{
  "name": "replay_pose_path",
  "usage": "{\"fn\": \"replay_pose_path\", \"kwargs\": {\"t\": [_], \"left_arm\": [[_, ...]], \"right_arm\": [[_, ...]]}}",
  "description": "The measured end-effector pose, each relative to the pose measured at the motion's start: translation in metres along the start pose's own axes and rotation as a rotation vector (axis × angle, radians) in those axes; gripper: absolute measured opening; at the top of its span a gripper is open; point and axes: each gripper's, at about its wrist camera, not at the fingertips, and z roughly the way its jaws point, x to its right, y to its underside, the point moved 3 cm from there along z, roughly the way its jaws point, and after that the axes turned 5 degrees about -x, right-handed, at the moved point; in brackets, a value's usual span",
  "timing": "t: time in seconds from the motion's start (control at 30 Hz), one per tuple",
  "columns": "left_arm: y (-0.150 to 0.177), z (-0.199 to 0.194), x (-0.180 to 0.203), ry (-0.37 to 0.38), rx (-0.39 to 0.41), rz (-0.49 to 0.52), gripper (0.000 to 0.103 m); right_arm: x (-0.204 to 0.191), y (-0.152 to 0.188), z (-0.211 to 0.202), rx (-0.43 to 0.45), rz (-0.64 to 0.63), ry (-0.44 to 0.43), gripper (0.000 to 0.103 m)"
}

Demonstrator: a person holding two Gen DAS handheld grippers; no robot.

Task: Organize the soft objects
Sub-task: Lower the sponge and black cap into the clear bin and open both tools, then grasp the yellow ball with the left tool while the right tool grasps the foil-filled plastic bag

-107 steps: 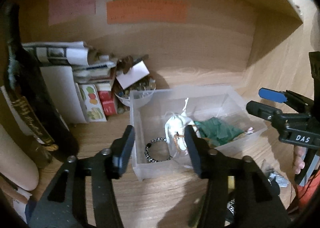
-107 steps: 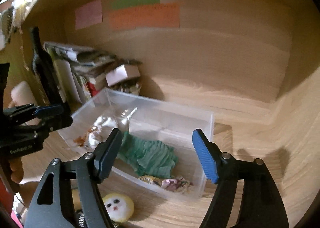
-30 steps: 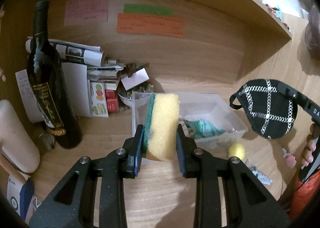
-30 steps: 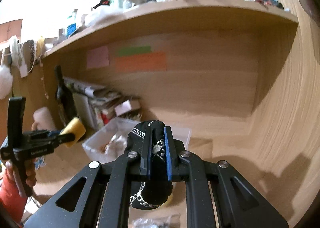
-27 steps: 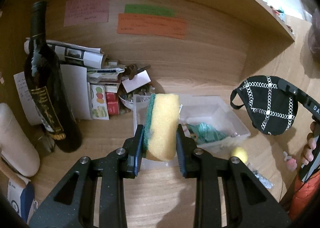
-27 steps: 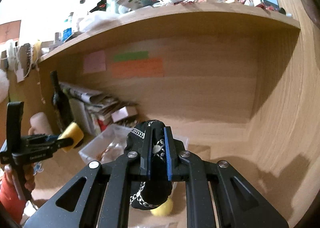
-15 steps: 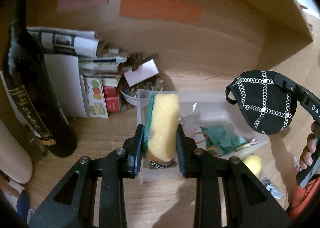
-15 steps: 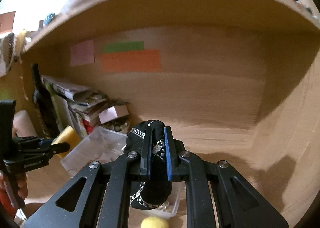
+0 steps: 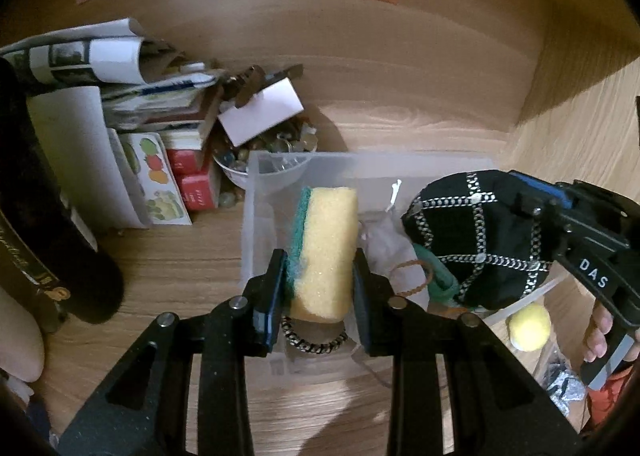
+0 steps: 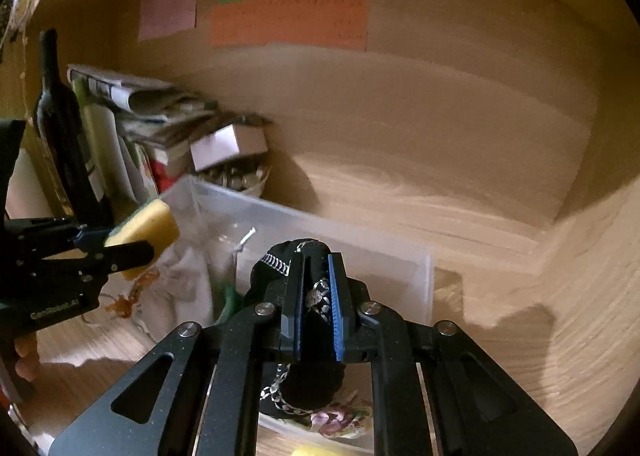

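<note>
Sponge and black pouch, each gripped by closed tongs, hover over the clear bin; lower both inside before releasing.

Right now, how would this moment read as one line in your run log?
left gripper: shut on sponge | right gripper: shut on black cap | both over clear bin | nothing released yet

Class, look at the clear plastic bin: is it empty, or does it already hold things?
It already holds things. Through the clear bin show a white pouch, green cloth and a braided ring.
</note>
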Motion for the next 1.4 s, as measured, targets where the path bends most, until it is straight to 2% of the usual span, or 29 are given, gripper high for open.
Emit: {"fn": "replay_pose_path", "kwargs": {"t": [0.23, 0.43, 0.5, 0.57, 0.7, 0.83, 0.9, 0.97, 1.03, 1.2, 1.4], "left_arm": [[0.000, -0.004, 0.004, -0.005, 0.004, 0.007, 0.031], [0.001, -0.013, 0.006, 0.009, 0.017, 0.008, 0.039], [0.002, -0.020, 0.008, 0.010, 0.030, 0.010, 0.047], [0.002, -0.028, 0.009, 0.010, 0.047, 0.008, 0.057], [0.002, -0.045, 0.013, 0.012, 0.080, 0.016, 0.062], [0.005, -0.067, 0.017, 0.017, 0.125, 0.017, 0.079], [0.007, -0.077, 0.020, 0.018, 0.147, 0.016, 0.087], [0.012, -0.088, 0.024, 0.020, 0.171, 0.014, 0.096], [0.018, -0.096, 0.027, 0.018, 0.186, 0.018, 0.100], [0.036, -0.099, 0.036, 0.032, 0.172, 0.041, 0.101], [0.067, -0.083, 0.053, 0.067, 0.096, 0.068, 0.101]], "right_arm": [[0.008, 0.004, 0.012, -0.058, 0.026, -0.009, 0.014], [0.011, 0.005, 0.005, -0.053, 0.029, 0.003, 0.035], [0.010, 0.004, -0.002, -0.033, 0.023, 0.012, 0.043], [0.010, 0.003, -0.009, -0.014, 0.021, 0.014, 0.047], [0.009, 0.001, -0.030, 0.035, 0.021, 0.017, 0.058], [0.009, 0.002, -0.061, 0.102, 0.022, 0.024, 0.066], [0.011, 0.003, -0.074, 0.129, 0.026, 0.026, 0.074], [0.013, 0.008, -0.088, 0.148, 0.022, 0.029, 0.077], [0.016, 0.015, -0.099, 0.159, 0.020, 0.036, 0.080], [0.021, 0.044, -0.107, 0.119, 0.026, 0.034, 0.080], [0.022, 0.095, -0.103, 0.019, 0.066, 0.024, 0.080]]}}
